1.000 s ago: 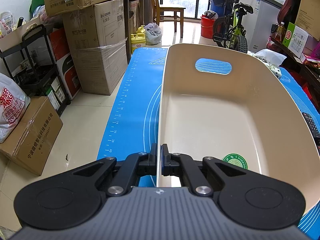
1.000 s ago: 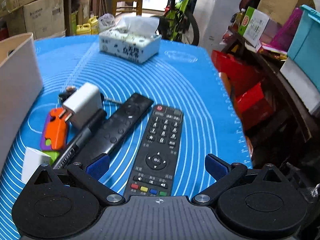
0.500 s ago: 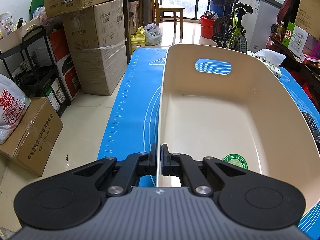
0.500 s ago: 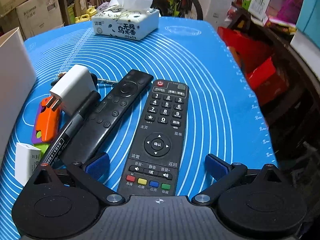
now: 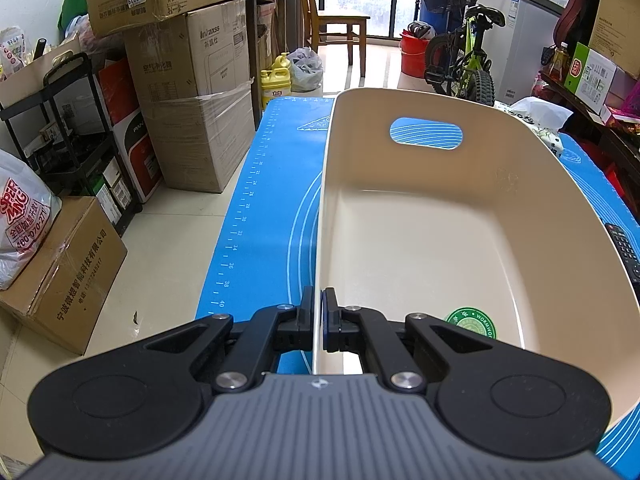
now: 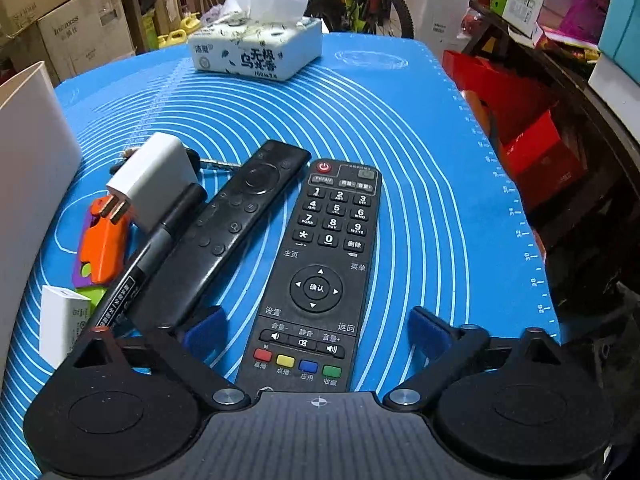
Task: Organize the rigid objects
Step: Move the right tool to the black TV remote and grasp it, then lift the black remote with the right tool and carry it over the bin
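My left gripper [image 5: 319,308] is shut on the near left rim of an empty cream plastic bin [image 5: 420,240] that stands on the blue mat. My right gripper [image 6: 316,330] is open, low over the mat, its blue pads either side of the near end of a black numbered remote [image 6: 324,264]. Left of it lie a slim black remote [image 6: 228,224], a black marker [image 6: 148,256], a white charger plug [image 6: 150,178], an orange and purple toy [image 6: 102,244] and a small white box [image 6: 60,324]. The bin's wall [image 6: 28,184] shows at far left.
A tissue box [image 6: 260,46] stands at the mat's far end. The table's right edge [image 6: 532,240] drops to red boxes and cluttered shelves. In the left wrist view, cardboard boxes [image 5: 192,92] and a bicycle [image 5: 464,64] stand on the floor beyond the table.
My right gripper has moved forward and down, so the numbered remote now lies between its open fingers. The left gripper and the bin have not moved.
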### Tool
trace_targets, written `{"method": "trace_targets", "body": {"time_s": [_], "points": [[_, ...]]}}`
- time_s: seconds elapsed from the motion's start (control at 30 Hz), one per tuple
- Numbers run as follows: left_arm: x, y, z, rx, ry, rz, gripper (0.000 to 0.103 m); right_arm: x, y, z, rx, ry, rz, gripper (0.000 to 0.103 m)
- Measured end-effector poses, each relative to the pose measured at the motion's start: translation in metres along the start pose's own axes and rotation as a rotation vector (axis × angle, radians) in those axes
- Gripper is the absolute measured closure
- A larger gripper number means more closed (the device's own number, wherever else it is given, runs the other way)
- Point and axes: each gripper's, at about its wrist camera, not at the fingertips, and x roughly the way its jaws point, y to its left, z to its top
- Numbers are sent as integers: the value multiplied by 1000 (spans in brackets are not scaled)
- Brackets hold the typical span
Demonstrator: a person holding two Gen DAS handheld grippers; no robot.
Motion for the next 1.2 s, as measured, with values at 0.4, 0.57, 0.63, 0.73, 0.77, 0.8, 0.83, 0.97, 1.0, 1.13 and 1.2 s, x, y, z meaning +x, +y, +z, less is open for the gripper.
{"method": "trace_targets", "body": {"time_s": [0.4, 0.57, 0.63, 0.73, 0.77, 0.8, 0.83, 0.97, 1.0, 1.13, 1.2], "points": [[0, 0, 0, -1, 0, -2, 99, -13, 9, -7, -25, -72, -19, 46], [0, 0, 0, 0, 0, -1, 99, -22, 7, -10, -1, -133, -30, 48], [0, 0, 0, -1, 0, -1, 99, -26, 4, -12, 12, -151, -24, 49], [0, 0, 0, 0, 0, -1, 99, -29, -2, -14, 41, -164, -6, 50], [0, 0, 0, -1, 0, -1, 99, -30, -4, -15, 53, -170, 2, 50], [0, 0, 0, -1, 0, -1, 99, -32, -5, -16, 65, -177, 9, 50], [0, 0, 0, 0, 0, -1, 99, -33, -7, -17, 74, -186, 11, 50], [0, 0, 0, -1, 0, -1, 99, -40, -12, -18, 113, -216, 32, 50], [0, 0, 0, 0, 0, -1, 99, -42, -14, -18, 122, -223, 41, 50], [0, -1, 0, 0, 0, -1, 99, -49, -15, -18, 136, -247, 53, 50], [0, 0, 0, 0, 0, -1, 99, -48, -13, -18, 126, -235, 47, 50]]}}
